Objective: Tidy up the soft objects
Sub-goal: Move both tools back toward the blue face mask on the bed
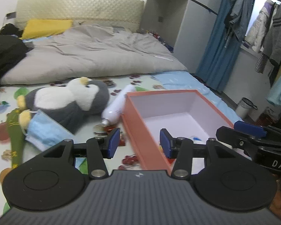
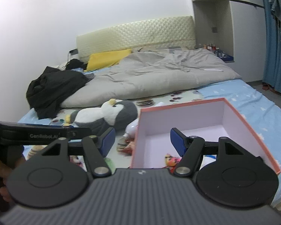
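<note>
A grey and white plush penguin lies on the patterned bed sheet, also in the right wrist view. A blue face mask lies against its foot. An orange box with a white inside stands open to the right; it also shows in the right wrist view. A small colourful item lies inside it. My left gripper is open and empty over the box's left wall. My right gripper is open and empty over the box's near left corner.
A white bottle lies between penguin and box. A green cloth strip lies left of the mask. A grey duvet, a yellow pillow and black clothes lie farther back. Clothes hang at the right.
</note>
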The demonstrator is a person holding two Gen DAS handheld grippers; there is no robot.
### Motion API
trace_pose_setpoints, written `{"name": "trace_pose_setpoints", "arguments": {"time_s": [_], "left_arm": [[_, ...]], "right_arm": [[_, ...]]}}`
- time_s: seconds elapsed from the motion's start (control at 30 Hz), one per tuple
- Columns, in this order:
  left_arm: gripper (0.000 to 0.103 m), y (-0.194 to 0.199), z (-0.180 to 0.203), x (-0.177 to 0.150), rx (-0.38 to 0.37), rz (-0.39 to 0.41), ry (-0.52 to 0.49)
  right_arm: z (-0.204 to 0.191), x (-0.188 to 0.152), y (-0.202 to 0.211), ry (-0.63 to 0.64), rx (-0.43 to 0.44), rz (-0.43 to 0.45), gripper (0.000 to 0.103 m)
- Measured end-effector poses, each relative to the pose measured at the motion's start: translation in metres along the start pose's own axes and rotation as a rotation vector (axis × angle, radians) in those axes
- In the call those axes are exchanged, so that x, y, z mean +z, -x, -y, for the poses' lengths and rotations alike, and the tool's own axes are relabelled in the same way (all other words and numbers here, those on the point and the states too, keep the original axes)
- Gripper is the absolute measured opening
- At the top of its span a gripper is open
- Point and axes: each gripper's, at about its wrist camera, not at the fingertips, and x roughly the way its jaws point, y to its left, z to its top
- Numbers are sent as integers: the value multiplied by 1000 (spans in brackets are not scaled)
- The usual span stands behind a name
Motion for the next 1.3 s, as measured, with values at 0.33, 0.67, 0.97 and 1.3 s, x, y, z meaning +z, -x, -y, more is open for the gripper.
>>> {"name": "trace_pose_setpoints", "arguments": {"time_s": [0.33, 0.67, 0.97, 1.3], "left_arm": [[53, 22, -41, -39, 42, 20, 53], [53, 31, -74, -70, 101, -6, 99], [53, 33, -97, -92, 137, -25, 152], [53, 19, -124, -108, 187, -61, 158]], "right_arm": [[-41, -29, -15, 41, 67, -45, 68], [-67, -50, -28, 61, 121, -88, 68], [-91, -69, -36, 105, 155, -136, 68], [-113, -86, -53, 135, 188, -189, 68]]}}
